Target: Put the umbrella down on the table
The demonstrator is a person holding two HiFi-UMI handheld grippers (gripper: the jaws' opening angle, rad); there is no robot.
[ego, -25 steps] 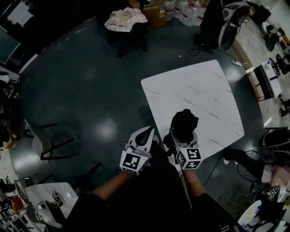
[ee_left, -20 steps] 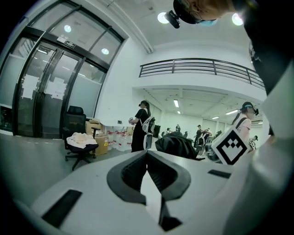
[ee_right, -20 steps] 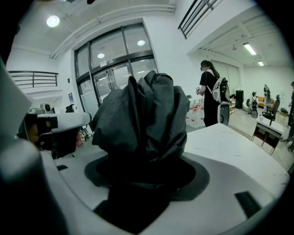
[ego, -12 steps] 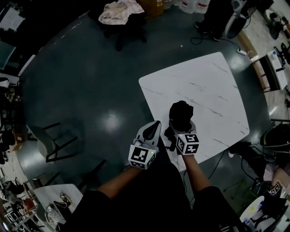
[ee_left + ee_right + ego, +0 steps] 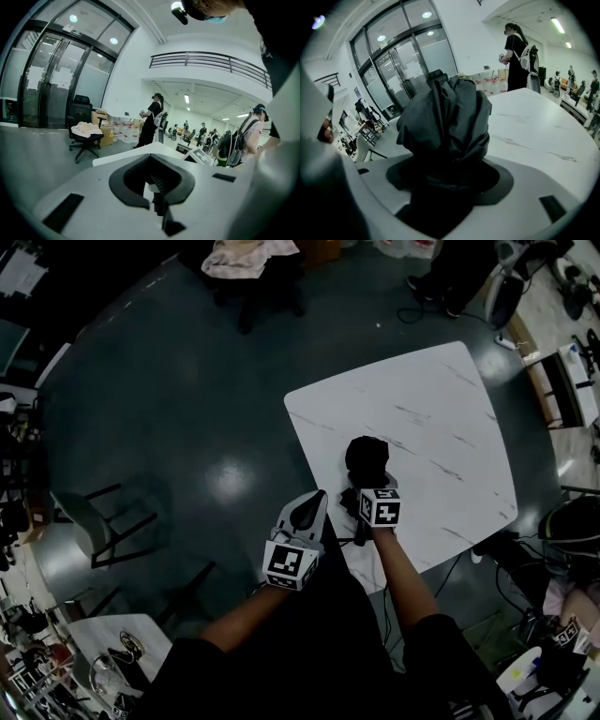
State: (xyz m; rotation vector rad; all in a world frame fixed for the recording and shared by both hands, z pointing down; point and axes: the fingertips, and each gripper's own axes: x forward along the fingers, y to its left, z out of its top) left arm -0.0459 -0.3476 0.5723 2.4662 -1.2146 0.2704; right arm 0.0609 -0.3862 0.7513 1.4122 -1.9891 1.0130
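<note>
1. Right gripper point(image 5: 364, 493): the fingers are clamped on the umbrella point(image 5: 366, 457), a folded bundle of black fabric. The right gripper view shows the fabric filling the space between the fingers and bulging out ahead of them.

2. Umbrella position: above the white marble tabletop point(image 5: 441, 418), over the part nearest the person, towards the tabletop's 7 o'clock corner. It projects from the right gripper at 12 o'clock. No view settles whether the fabric touches the tabletop.

3. Left gripper point(image 5: 309, 510): the fingers are brought together with nothing between them. It sits at 8 o'clock of the right gripper, close beside it, over the dark floor point(image 5: 169, 427) just off the tabletop's edge.

4. Containers: the left gripper view shows cardboard boxes point(image 5: 104, 127) by the far wall. Clear bottles point(image 5: 125, 131) are grouped at their 3 o'clock. The boxes' contents cannot be made out.

5. Surroundings: a black office chair point(image 5: 84, 136) carries a pale crumpled cloth point(image 5: 83, 127) on its seat. It stands at 9 o'clock of the boxes. A standing person point(image 5: 151, 119) in dark clothing is beyond the tabletop's far edge.
</note>
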